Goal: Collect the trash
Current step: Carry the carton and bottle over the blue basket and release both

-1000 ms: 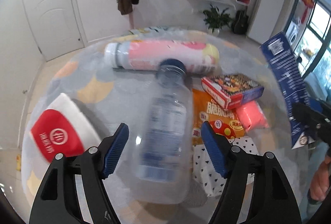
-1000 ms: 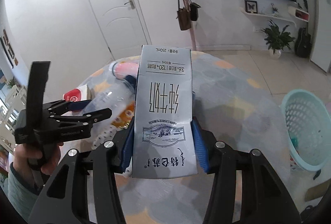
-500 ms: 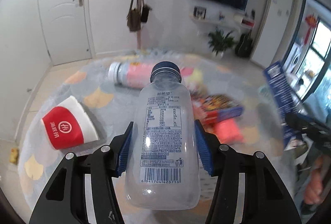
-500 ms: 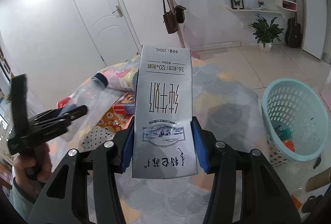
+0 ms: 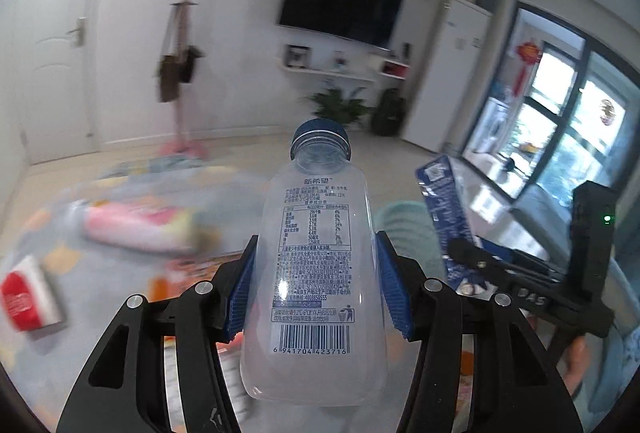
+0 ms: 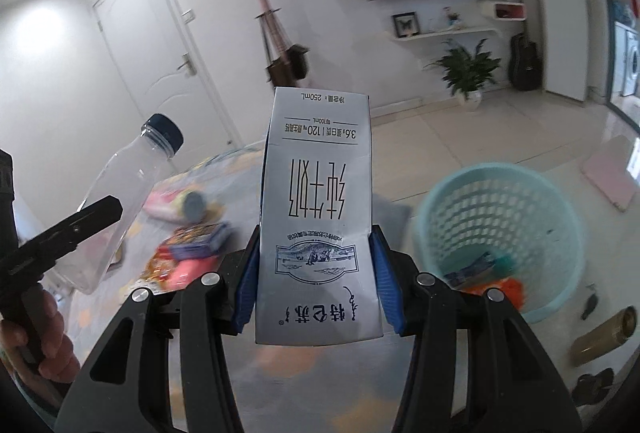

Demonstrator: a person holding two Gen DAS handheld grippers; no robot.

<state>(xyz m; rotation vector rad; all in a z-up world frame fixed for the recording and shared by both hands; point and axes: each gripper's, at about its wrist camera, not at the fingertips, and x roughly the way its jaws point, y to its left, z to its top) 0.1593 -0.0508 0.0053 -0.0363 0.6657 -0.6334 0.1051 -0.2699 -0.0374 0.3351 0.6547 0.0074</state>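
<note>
My left gripper (image 5: 318, 287) is shut on a clear plastic bottle (image 5: 318, 273) with a blue cap, held up off the rug, cap pointing away. My right gripper (image 6: 316, 277) is shut on a grey milk carton (image 6: 318, 217), held upright with its print upside down. In the right wrist view the bottle (image 6: 120, 201) hangs at the left in the other gripper. A light teal mesh basket (image 6: 504, 233) stands on the floor to the right of the carton, with some trash in its bottom. In the left wrist view the carton (image 5: 444, 209) shows at the right.
On the patterned rug (image 5: 100, 233) lie a pink bottle (image 5: 148, 229), a red and white paper cup (image 5: 28, 297), a snack box (image 6: 196, 241) and bright wrappers. A brass-coloured tube (image 6: 604, 337) and a pink mat (image 6: 612, 173) lie on the tiled floor near the basket.
My left gripper closed on the clear bottle and lifted it off the rug. Both grippers swung right, and the teal basket came fully into the right wrist view.
</note>
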